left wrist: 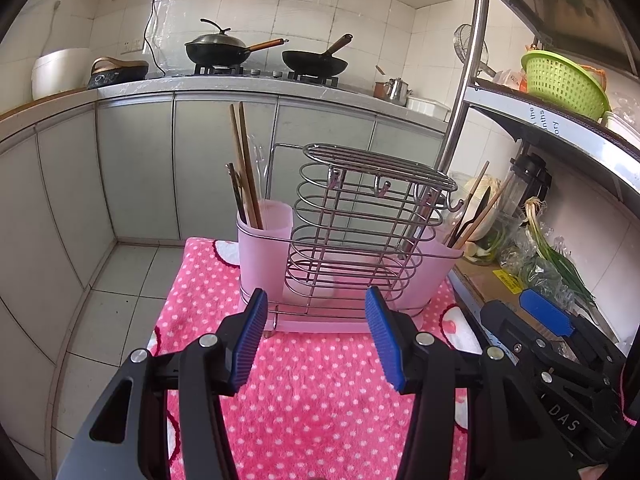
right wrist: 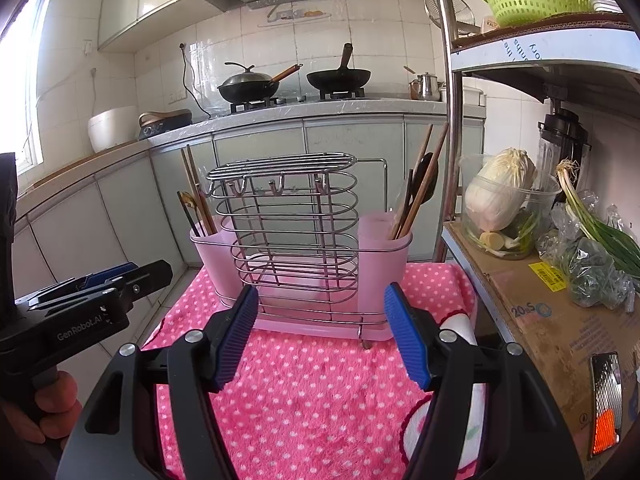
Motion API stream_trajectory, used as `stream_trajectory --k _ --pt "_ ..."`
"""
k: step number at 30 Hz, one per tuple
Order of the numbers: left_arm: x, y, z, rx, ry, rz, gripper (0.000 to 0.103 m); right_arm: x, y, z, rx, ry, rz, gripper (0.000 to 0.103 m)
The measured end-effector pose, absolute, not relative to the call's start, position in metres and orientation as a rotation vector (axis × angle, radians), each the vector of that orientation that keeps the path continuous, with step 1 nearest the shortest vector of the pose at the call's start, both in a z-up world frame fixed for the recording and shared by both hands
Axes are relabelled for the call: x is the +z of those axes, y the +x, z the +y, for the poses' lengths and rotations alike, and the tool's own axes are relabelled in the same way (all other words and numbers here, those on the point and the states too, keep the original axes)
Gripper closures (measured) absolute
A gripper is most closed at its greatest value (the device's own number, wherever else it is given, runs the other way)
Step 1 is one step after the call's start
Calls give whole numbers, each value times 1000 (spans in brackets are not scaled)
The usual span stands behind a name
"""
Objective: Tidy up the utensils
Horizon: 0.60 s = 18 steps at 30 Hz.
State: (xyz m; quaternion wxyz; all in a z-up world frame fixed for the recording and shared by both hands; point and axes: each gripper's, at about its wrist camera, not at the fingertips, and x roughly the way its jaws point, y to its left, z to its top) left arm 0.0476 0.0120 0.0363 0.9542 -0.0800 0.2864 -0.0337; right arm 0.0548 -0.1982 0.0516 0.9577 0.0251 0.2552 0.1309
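Utensil holder (left wrist: 344, 264), pink plastic with a wire rack (left wrist: 360, 216) at centre, stands on the dotted pink cloth (left wrist: 304, 392). Chopsticks (left wrist: 244, 168) sit upright in its left cup; more sticks and a dark spoon (right wrist: 420, 188) lean in the right cup. These are likely light, stiff and smooth (grip mid-shaft, above the cup rim). Left gripper (left wrist: 316, 336) and right gripper (right wrist: 320, 332) both stand wide, holding nothing. Shelf post (right wrist: 450, 120) crowds the right; cloth in front is open.

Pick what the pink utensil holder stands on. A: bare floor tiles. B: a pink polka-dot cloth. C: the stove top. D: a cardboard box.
B: the pink utensil holder rests on the pink polka-dot cloth, with both tools open and empty in front of it.
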Motion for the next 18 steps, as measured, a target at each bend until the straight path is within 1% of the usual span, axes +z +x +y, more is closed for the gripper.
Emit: stream_trajectory --k 18 --pt "32 51 12 -68 -154 586 53 47 56 -198 271 43 523 37"
